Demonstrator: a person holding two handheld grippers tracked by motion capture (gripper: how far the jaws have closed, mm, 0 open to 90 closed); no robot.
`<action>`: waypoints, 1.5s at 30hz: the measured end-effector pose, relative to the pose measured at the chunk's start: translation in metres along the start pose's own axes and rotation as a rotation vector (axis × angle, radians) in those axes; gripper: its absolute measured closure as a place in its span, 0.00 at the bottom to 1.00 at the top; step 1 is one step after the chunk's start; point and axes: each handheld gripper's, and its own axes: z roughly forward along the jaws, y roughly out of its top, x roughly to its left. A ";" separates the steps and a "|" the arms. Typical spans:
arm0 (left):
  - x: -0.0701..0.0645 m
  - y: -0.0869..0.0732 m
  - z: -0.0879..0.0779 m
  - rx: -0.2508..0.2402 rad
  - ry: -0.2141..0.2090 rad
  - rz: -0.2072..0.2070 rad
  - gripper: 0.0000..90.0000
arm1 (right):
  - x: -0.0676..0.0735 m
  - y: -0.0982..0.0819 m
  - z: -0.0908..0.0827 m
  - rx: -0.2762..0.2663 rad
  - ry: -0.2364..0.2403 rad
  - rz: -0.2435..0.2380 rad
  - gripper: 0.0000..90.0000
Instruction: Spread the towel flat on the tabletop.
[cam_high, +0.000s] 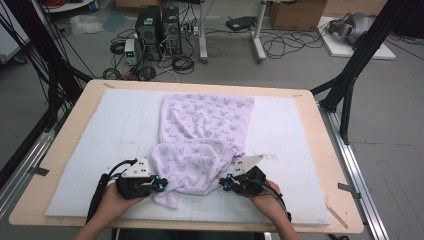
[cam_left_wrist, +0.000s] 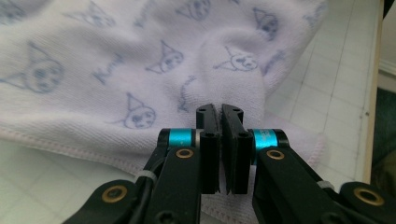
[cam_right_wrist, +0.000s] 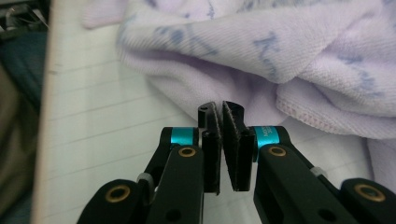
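A lilac towel printed with small cat faces lies rumpled on the white mat, its near end bunched up. My left gripper sits at the bunch's left near edge. In the left gripper view its jaws are closed together, tips pinching a fold of the towel. My right gripper is at the bunch's right near edge. In the right gripper view it is closed too, tips nipping the towel under its hemmed fold. Both grippers point inward, towards each other.
The mat covers a wooden table whose front edge is just behind my hands. Black frame struts rise at both far sides. Computer towers, cables and boxes sit on the floor beyond the table.
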 end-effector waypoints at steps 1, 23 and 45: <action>0.000 0.000 0.000 0.000 0.000 0.000 0.95 | 0.000 0.000 0.000 0.000 0.000 0.000 0.96; 0.005 -0.009 0.013 0.104 -0.010 0.001 0.71 | 0.023 0.002 0.005 -0.003 -0.021 -0.011 0.69; 0.000 -0.002 -0.046 -0.016 -0.010 -0.015 0.57 | 0.058 0.000 -0.062 -0.122 0.069 -0.001 0.74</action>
